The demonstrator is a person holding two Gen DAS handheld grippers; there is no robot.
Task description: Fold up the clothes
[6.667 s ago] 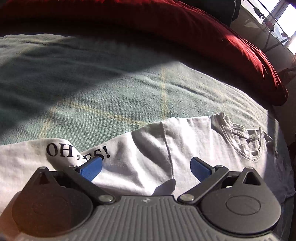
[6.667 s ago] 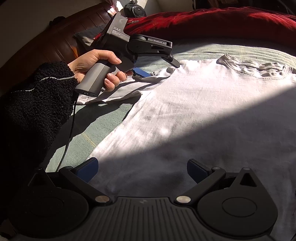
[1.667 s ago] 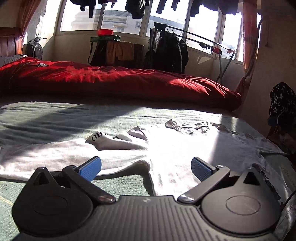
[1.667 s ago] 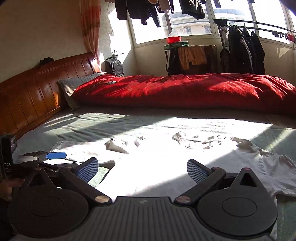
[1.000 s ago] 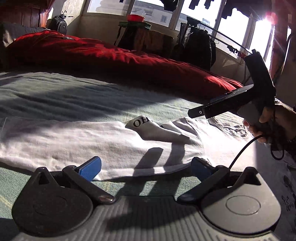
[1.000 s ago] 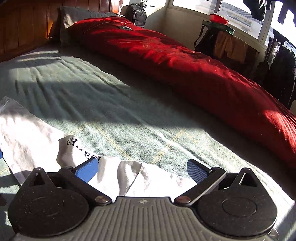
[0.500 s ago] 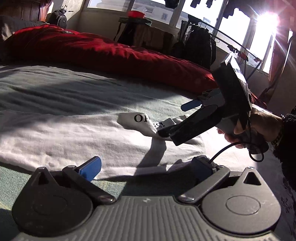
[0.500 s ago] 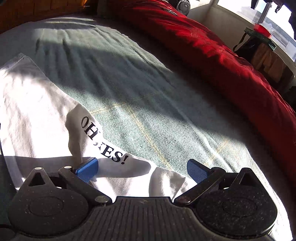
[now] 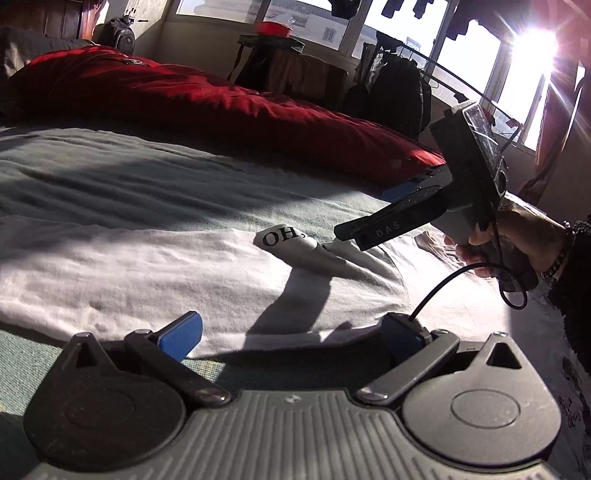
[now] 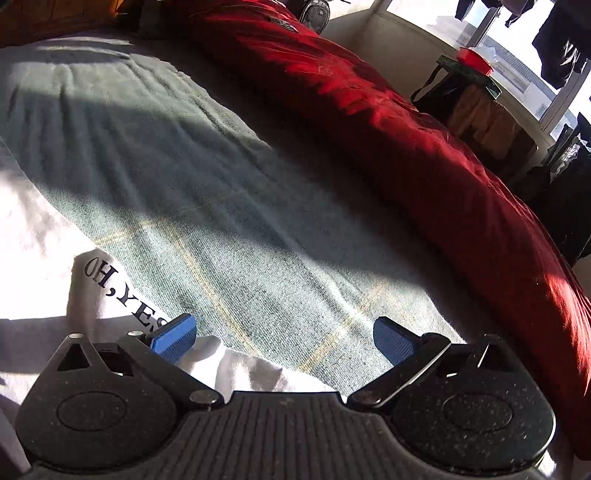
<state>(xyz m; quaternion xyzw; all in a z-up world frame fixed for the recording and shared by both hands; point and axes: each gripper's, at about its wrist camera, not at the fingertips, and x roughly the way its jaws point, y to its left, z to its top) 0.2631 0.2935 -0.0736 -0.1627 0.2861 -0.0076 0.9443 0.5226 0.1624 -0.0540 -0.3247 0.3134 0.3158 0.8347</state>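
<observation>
A white T-shirt lies spread on the green bed cover. One flap is turned up and shows black letters "OH,". My left gripper is open, low over the shirt's near edge, with nothing between its blue pads. In the left wrist view my right gripper, held by a hand, hovers open over the turned-up flap. From the right wrist view the right gripper is open above the lettered flap and the shirt's far edge, with its left pad over the letters.
A long red duvet runs along the far side of the bed. Behind it stand a backpack, a small table with a red bowl and a rack of dark clothes under bright windows. A black cable hangs from the right gripper.
The right gripper has dropped closer to the lettered flap and shifted along the shirt's far edge. The left gripper has stayed nearly still at the near edge. Both stay open.
</observation>
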